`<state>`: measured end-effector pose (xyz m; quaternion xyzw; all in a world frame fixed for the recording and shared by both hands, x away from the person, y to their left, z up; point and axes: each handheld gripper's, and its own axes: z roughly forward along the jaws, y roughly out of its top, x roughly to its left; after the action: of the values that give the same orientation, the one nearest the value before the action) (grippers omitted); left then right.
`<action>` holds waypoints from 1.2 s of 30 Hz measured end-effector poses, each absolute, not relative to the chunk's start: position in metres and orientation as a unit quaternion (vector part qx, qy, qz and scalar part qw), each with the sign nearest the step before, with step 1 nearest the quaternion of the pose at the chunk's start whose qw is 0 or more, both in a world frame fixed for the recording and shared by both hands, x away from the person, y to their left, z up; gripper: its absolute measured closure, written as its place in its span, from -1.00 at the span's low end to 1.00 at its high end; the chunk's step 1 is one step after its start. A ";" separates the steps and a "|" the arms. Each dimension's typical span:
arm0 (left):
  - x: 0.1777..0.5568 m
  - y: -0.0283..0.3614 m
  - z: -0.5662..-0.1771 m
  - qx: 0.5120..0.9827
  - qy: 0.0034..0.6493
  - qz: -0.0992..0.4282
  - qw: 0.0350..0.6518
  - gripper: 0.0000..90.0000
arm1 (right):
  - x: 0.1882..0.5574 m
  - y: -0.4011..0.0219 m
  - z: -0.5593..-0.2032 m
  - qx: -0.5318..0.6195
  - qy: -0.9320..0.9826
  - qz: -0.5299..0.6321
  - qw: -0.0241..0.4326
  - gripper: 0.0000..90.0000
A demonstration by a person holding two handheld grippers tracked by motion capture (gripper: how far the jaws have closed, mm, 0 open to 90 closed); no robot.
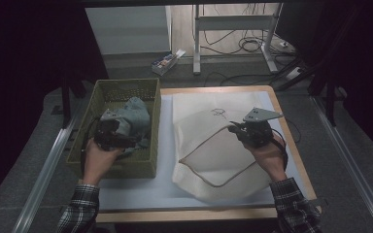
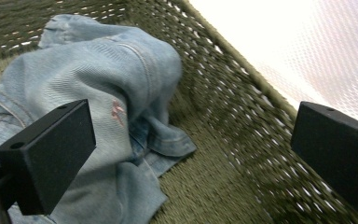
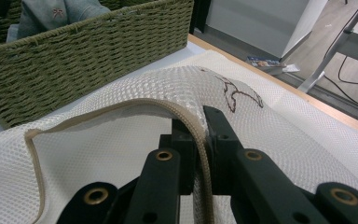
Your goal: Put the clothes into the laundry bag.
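We pinched the mesh laundry bag's rim [image 3: 200, 140] in our right fingers [image 3: 200, 135] to hold it open, while our left fingers [image 2: 191, 154] stood wide beside the denim garment [image 2: 98, 93] in the wicker basket [image 2: 242, 121].

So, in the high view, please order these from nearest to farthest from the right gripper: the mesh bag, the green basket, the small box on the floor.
From the right gripper:
1. Mesh bag, its rim in the jaws.
2. Green basket, to the left.
3. Small box, beyond the table.

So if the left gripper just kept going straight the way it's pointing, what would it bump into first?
Probably the denim garment lying in the green woven basket. The left gripper is open, one jaw already against the denim side; the basket floor lies ahead of the gap, though depth is hard to judge.
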<state>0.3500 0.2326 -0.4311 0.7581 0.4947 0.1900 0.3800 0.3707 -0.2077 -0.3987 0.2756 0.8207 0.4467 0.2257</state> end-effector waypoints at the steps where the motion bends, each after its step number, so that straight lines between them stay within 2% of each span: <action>1: 0.352 0.234 -0.432 0.757 0.498 0.189 0.379 -1.00 | 0.371 -0.208 -0.399 0.276 0.821 0.447 0.226 0.84; 17: 0.388 0.247 -0.438 0.761 0.525 0.188 0.332 -1.00 | 0.371 -0.208 -0.399 0.275 0.822 0.446 0.224 0.83; 28: 0.419 0.261 -0.462 0.760 0.559 0.187 0.273 -1.00 | 0.372 -0.208 -0.399 0.273 0.823 0.446 0.223 0.82; 36: 0.442 0.266 -0.471 0.759 0.578 0.162 0.252 -1.00 | 0.372 -0.208 -0.399 0.272 0.823 0.447 0.222 0.82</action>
<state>0.4419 0.2663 -0.4712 0.7594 0.5775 0.1617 0.2521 0.3718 -0.2076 -0.3989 0.2722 0.8227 0.4471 0.2219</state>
